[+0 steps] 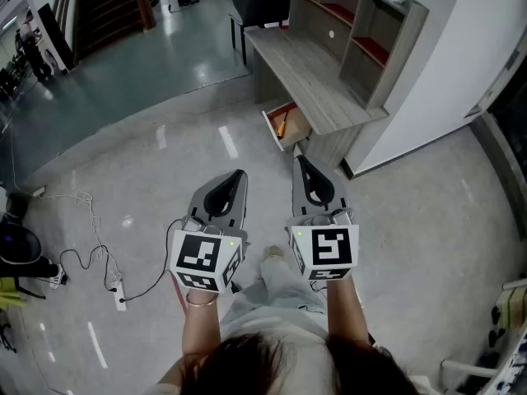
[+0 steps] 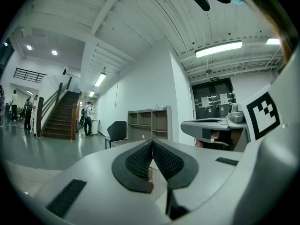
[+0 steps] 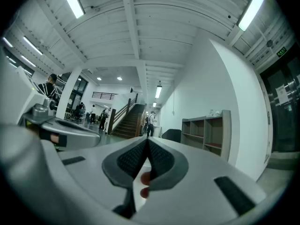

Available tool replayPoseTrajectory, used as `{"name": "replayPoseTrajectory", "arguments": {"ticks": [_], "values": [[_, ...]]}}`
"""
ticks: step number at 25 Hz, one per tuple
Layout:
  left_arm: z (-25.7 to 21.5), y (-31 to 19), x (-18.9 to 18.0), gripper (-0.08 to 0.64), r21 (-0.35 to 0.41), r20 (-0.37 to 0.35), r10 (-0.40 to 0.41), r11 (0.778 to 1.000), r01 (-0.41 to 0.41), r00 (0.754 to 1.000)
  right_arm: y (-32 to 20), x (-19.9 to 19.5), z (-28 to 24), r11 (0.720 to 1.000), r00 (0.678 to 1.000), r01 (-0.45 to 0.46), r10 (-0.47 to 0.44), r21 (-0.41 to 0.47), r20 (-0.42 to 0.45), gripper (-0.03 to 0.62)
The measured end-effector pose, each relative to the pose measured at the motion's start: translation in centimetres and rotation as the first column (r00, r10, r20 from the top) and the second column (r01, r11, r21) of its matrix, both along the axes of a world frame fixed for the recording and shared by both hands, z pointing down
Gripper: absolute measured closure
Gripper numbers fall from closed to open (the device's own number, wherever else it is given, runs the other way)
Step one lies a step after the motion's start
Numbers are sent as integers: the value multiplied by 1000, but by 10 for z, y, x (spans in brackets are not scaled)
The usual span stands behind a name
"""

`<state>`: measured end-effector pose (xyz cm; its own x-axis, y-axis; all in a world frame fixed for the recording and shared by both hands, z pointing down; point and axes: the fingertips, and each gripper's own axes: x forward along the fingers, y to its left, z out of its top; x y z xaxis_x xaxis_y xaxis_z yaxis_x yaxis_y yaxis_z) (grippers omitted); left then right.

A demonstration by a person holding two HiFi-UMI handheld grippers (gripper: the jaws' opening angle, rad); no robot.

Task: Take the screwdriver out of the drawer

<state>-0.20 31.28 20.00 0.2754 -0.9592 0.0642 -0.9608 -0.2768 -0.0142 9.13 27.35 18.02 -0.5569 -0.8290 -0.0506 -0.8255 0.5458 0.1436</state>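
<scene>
Head view shows the left gripper [image 1: 239, 174] and right gripper [image 1: 298, 160] side by side, each with jaws pressed together on nothing, well apart from the desk's [image 1: 305, 72] open drawer [image 1: 296, 128], where the orange screwdriver [image 1: 282, 123] lies.

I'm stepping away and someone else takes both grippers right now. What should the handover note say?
Left gripper: shut, empty, held level.
Right gripper: shut, empty, held level.
Drawer: open below the desk, some way ahead across the floor. An orange thing lies inside, likely the screwdriver.
Done: the drawer stands open.
Left: walk up, open one gripper, grasp the screwdriver, lift it out.
</scene>
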Motion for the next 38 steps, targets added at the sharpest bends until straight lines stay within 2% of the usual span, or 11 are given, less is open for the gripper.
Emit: {"name": "replayPoseTrajectory", "arguments": {"ticks": [8,16,26,30,38], "values": [[6,-53,-9,541,-9,4,18,1000,-18,1000,-51,-3,4,1000,1000,-19,19,6,14,566],[2,-133,-19,543,-3,20,46,999,-46,999,-123,-8,16,999,999,-43,44,-30,17,566],[0,-224,-17,543,2,16,62,998,-62,998,-207,-8,17,999,999,-44,44,-9,29,565],[8,-246,-16,543,-17,5,47,999,-47,999,-231,-9,29,999,1000,-29,29,-26,-2,565],[20,-278,-23,541,-46,-3,33,998,-33,999,-265,-14,44,997,1000,-2,3,-71,10,565]]}}
